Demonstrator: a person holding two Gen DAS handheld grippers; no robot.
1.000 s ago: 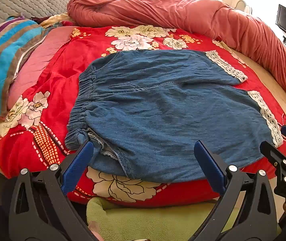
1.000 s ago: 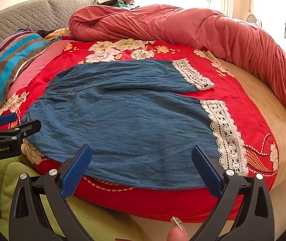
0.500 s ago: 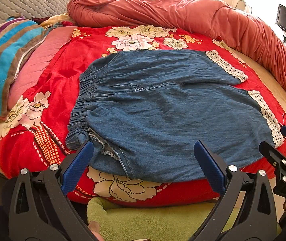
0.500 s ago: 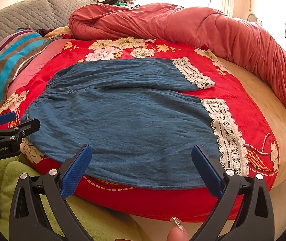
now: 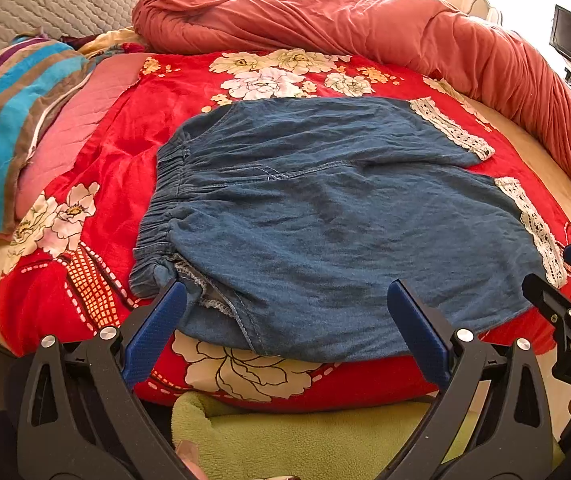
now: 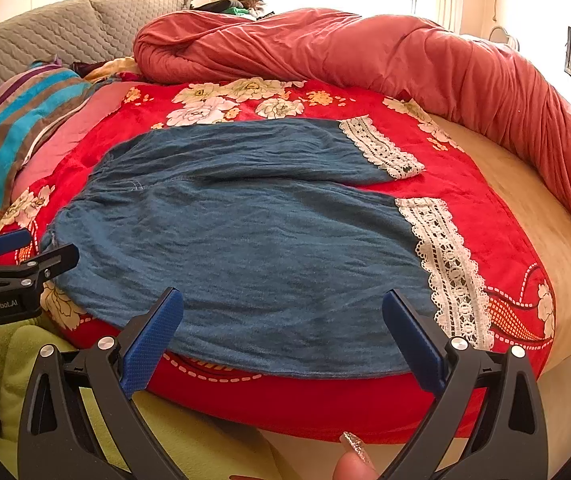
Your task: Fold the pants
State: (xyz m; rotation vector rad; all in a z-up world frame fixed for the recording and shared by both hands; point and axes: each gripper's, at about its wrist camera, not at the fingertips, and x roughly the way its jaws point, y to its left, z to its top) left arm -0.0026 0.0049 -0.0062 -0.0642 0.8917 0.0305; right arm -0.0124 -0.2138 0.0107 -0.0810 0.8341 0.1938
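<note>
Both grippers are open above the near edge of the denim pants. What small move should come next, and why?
Probably lower the left gripper onto the near waistband corner and close. The denim pants lie flat and unfolded on the red blanket, and the right gripper is open too, near the lace hem.

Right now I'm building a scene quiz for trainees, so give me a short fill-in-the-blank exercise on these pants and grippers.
1. The denim pants lie spread flat on a floral blanket whose ground colour is ____.
2. Each leg hem is trimmed with white ____.
3. The left gripper and right gripper both stand ____, holding nothing.
4. The elastic waistband lies nearest the ____ gripper.

Missing words: red; lace; open; left
</note>
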